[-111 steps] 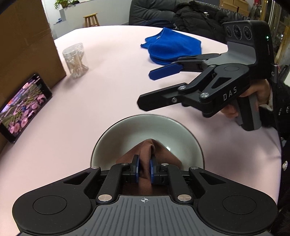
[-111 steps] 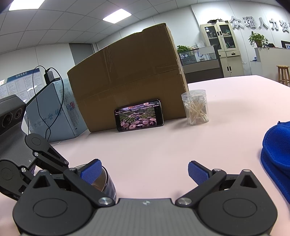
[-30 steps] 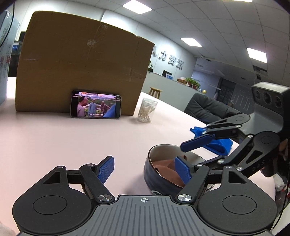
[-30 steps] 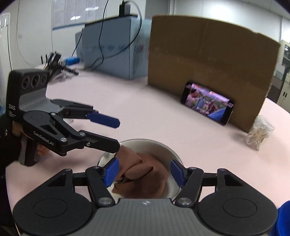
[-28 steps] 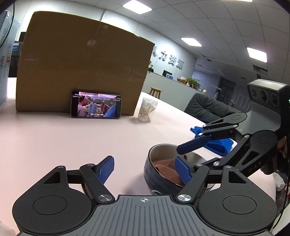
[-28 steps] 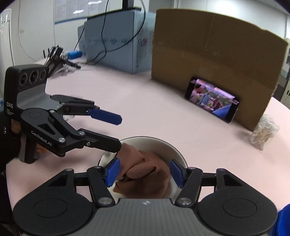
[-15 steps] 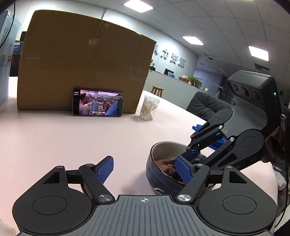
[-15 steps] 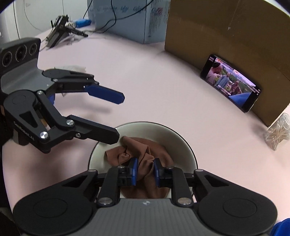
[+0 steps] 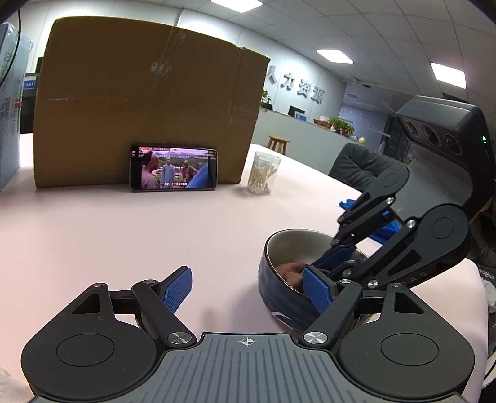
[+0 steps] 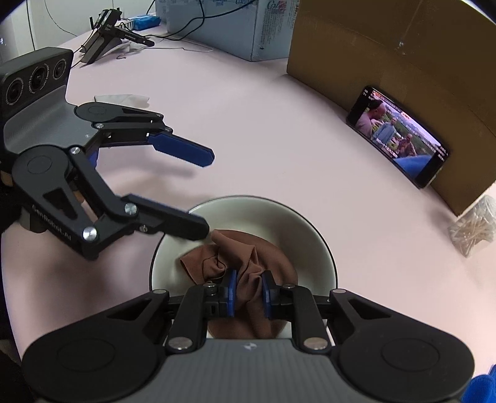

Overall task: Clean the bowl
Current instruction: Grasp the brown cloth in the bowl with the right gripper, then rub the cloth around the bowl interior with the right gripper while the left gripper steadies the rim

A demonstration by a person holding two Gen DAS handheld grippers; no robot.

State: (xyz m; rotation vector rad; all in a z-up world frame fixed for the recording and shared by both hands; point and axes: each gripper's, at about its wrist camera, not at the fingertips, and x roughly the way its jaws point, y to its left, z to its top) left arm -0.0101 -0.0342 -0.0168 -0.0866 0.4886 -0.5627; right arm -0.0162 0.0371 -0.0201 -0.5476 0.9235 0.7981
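Observation:
A bowl [image 10: 313,235], dark blue outside and white inside, stands on the pink table; in the left wrist view it [image 9: 279,288] is at the lower right. A brown cloth [image 10: 248,257] lies bunched inside it. My right gripper [image 10: 248,293] reaches down into the bowl and is shut on the brown cloth. My left gripper [image 9: 248,288] is open and empty beside the bowl; its right finger [image 10: 173,221] is at the bowl's left rim, its other finger [image 10: 183,150] over the table.
A large cardboard box [image 9: 145,114] stands at the back with a phone [image 9: 173,170] playing video leaning on it. A clear jar of cotton swabs [image 9: 262,176] is right of the phone. A blue towel [image 9: 381,231] lies behind the bowl. A spare gripper [image 10: 114,28] and cables lie far off.
My left gripper let go of the brown cloth, opened and drew back beside the bowl. My right gripper came down into the bowl and shut on the cloth.

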